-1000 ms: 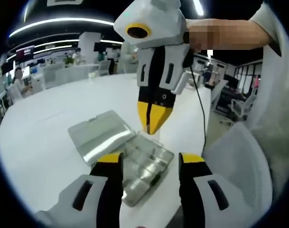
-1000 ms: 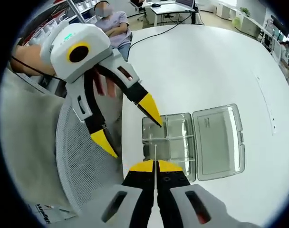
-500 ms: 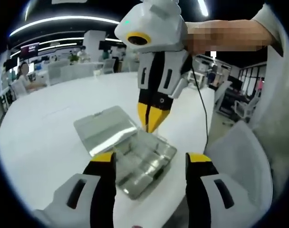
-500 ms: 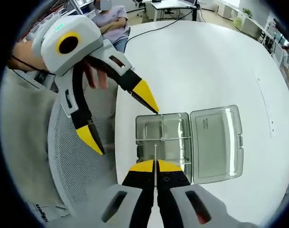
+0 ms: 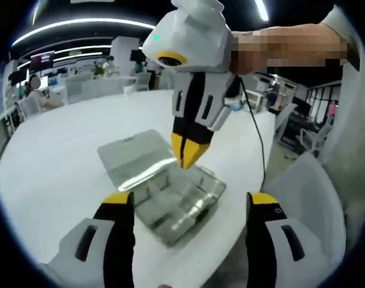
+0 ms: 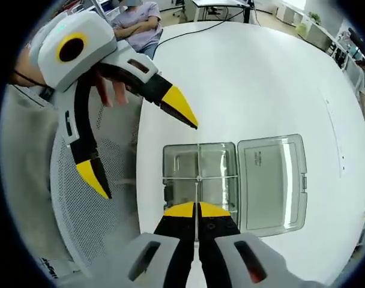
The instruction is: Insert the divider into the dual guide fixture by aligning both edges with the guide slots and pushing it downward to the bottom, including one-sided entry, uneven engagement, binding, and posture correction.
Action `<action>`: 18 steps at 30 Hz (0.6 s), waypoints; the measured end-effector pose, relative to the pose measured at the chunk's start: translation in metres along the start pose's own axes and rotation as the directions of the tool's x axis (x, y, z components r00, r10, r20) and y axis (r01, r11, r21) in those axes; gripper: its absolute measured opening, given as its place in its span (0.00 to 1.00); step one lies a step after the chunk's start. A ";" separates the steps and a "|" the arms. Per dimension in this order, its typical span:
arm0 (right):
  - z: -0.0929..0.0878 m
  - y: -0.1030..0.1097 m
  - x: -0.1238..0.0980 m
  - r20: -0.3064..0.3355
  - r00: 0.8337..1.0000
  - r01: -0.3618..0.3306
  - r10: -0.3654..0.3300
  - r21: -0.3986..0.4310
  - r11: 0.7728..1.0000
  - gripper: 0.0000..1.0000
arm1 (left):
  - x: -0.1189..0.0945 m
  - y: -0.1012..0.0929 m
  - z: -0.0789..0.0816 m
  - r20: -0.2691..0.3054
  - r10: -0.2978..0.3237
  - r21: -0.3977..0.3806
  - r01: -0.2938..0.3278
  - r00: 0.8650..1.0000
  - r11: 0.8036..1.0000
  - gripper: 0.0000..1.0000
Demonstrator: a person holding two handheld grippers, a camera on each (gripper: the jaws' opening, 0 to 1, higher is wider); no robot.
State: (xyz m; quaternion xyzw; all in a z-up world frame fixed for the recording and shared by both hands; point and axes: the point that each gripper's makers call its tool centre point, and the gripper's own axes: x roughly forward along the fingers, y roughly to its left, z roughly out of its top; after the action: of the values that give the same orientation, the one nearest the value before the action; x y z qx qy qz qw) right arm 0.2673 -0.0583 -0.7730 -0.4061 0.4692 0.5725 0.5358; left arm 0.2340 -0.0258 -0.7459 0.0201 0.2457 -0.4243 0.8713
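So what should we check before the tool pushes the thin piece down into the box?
1. Right tool shut on the divider: ok.
2. Clear box open, lid flat on the table: ok.
3. Divider over the box's middle line: ok in the right gripper view.
4. Both edges in the guide slots: cannot tell.
5. Left tool open, touching nothing: ok.
6. Divider upright, not tilted: cannot tell.

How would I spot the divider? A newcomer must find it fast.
On the white round table lies a clear compartment box with its lid folded open beside it. The divider is the thin clear strip pinched edge-on in the right gripper over the box, unlike the fitted partitions.
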 end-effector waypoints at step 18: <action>-0.001 -0.004 0.011 0.006 1.000 0.014 -0.014 -0.022 1.000 0.00 | 0.001 -0.004 -0.005 -0.015 0.000 -0.028 0.000 1.000 1.000 0.75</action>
State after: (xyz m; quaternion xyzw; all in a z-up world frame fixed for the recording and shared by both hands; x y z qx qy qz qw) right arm 0.2705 -0.0564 -0.7844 -0.4134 0.4584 0.5753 0.5366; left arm 0.2297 -0.0277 -0.7501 0.0111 0.2579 -0.4206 0.8697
